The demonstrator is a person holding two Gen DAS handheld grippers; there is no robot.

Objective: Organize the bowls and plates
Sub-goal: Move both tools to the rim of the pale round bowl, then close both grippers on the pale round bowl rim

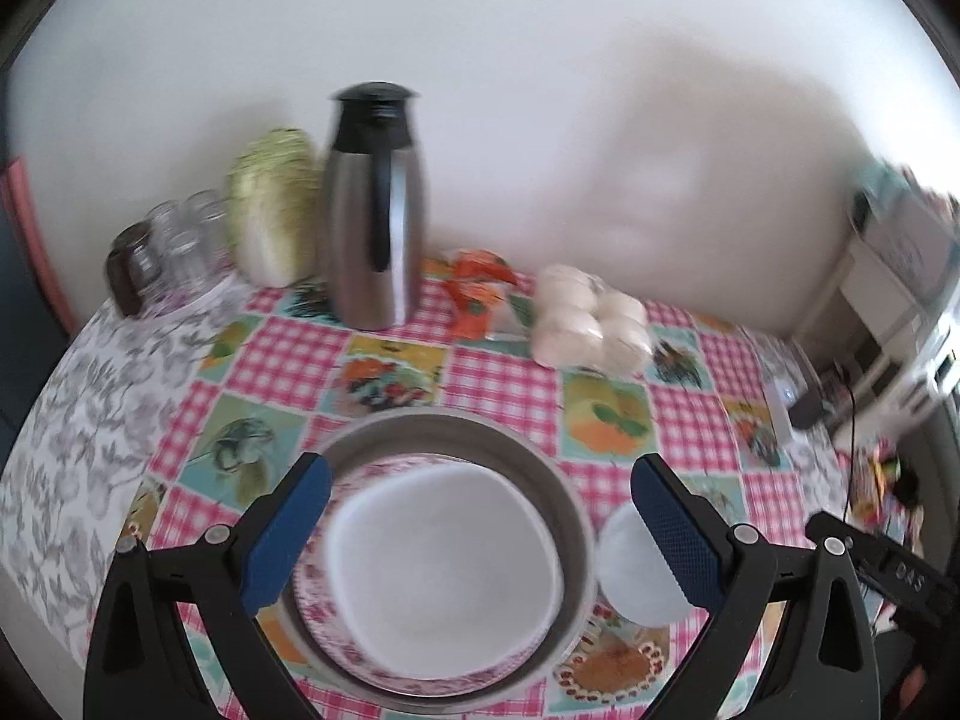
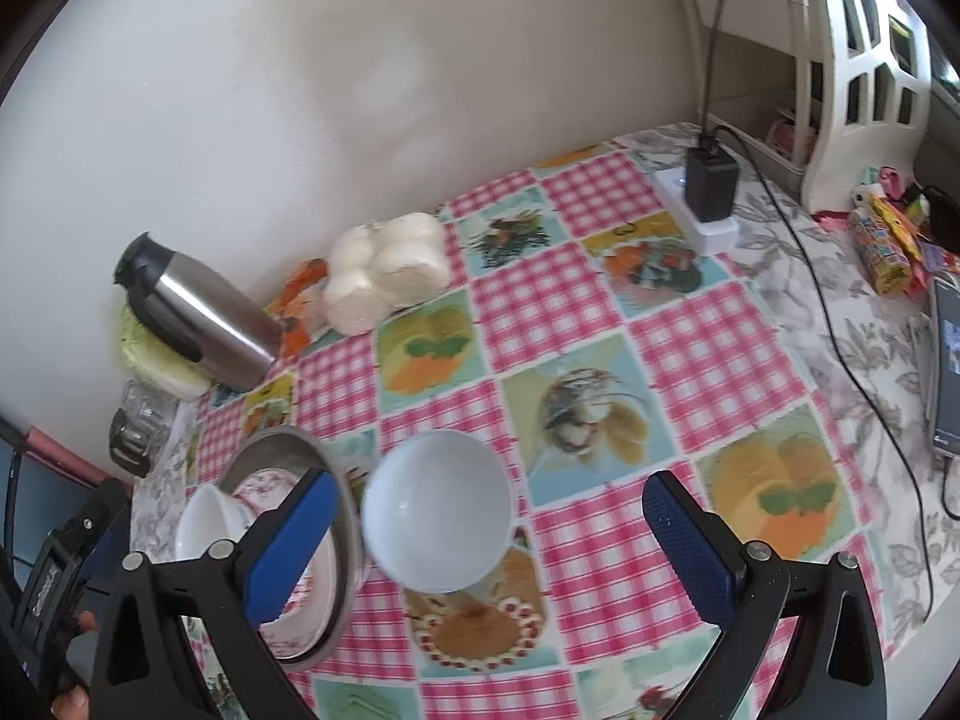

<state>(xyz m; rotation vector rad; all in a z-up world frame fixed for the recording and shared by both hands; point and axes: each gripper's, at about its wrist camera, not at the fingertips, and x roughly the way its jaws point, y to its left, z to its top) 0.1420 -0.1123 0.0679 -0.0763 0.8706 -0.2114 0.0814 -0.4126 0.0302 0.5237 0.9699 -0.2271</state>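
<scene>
A steel basin (image 1: 558, 480) sits on the checked tablecloth and holds a pink-patterned plate (image 1: 312, 588) with a white bowl (image 1: 444, 570) on it. My left gripper (image 1: 480, 516) is open and empty, its jaws spread above this stack. A second white bowl (image 1: 630, 576) stands just right of the basin. In the right wrist view that bowl (image 2: 438, 510) sits between my open, empty right gripper's (image 2: 492, 534) fingers, nearer the left one. The basin (image 2: 342, 516) with the plate (image 2: 264, 492) and white bowl (image 2: 204, 522) lies at the left.
At the back near the wall stand a steel thermos (image 1: 375, 210), a cabbage (image 1: 276, 210), glass jars (image 1: 174, 246), a pack of white buns (image 1: 591, 318) and an orange wrapper (image 1: 480, 288). A charger on a power strip (image 2: 708, 192), a cable, a phone (image 2: 948, 372) and a white shelf (image 2: 858, 72) are at the right.
</scene>
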